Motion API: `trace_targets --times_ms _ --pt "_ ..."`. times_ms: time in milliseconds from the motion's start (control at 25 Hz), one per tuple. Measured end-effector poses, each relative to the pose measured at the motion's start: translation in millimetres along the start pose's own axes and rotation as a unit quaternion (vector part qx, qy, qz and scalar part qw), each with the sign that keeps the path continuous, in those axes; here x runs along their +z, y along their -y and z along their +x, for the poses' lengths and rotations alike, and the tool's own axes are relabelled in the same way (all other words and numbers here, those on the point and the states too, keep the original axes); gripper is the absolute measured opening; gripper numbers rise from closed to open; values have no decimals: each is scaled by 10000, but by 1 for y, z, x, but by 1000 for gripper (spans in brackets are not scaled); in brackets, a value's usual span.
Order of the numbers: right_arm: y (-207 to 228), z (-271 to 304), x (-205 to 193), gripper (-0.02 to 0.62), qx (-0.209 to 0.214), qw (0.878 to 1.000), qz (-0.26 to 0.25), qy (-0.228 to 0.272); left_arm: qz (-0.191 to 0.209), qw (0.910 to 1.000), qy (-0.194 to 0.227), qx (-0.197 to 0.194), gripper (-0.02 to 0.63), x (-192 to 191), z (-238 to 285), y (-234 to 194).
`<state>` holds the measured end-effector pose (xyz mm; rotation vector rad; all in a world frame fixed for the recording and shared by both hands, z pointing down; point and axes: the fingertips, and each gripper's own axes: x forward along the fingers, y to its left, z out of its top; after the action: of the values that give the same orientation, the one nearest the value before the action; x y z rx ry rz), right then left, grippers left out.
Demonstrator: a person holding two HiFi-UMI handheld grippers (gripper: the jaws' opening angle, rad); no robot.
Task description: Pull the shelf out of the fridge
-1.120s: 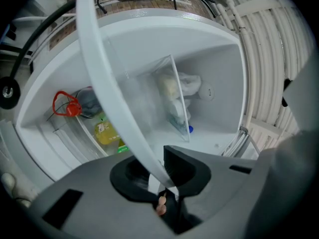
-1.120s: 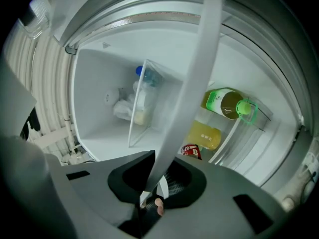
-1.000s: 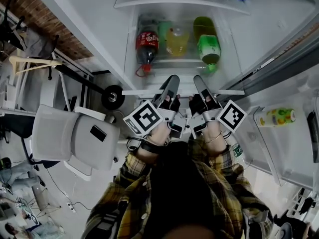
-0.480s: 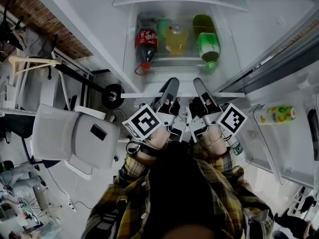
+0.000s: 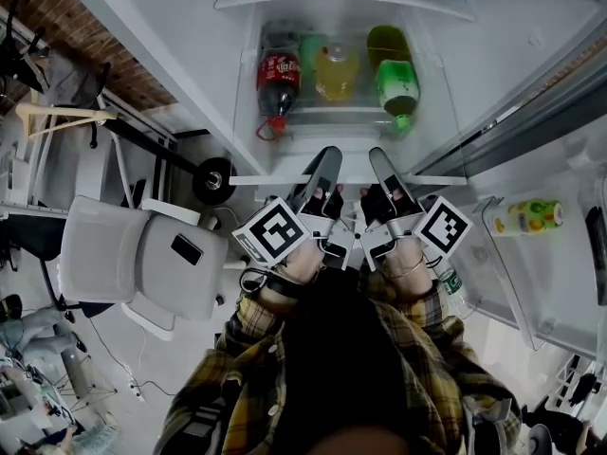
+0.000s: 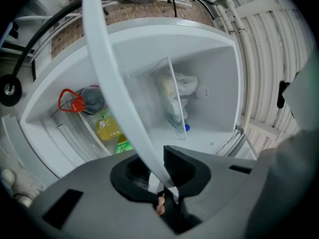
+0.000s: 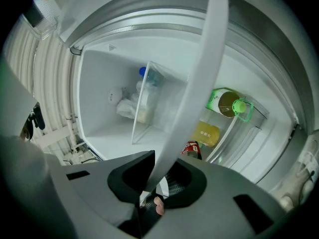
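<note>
Gripping stage of shelf removal, both hands engaged

- Item: shelf (image 5: 256, 179), a clear panel with white front trim. It sits across the open fridge (image 5: 436, 64), with the trim facing the person.
- Left gripper (image 5: 329, 152): jaws clenched on the trim, a little left of centre.
- Right gripper (image 5: 378, 154): jaws clenched on the same trim, just beside the left one. Both point level into the compartment.
- Contents beyond the trim: cola bottle (image 5: 278, 81), yellow bottle (image 5: 338, 74) and green bottle (image 5: 396, 85), lying side by side, apart from both grippers.
- Step in hand, as judged: hold secured, and the shelf looks largely seated.
- Next move calls for a straight, matched draw toward the person, panel kept level so neither side binds in its guides
</note>
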<state>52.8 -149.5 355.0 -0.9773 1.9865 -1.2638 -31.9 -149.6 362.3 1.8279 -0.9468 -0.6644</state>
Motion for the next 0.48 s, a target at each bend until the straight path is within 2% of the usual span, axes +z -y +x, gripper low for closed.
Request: trace_targets --times_ms 120,280,480 --pt "0 0 0 57 7 10000 30 -5 9 9999 -20 135 61 -1 -2 -3" --pt "-1 0 0 57 -1 10000 6 -3 -50 9998 42 -176 61 1 3 7" --pt "-1 0 0 57 17 10000 44 -10 -7 9999 -17 161 61 0 -3 -3"
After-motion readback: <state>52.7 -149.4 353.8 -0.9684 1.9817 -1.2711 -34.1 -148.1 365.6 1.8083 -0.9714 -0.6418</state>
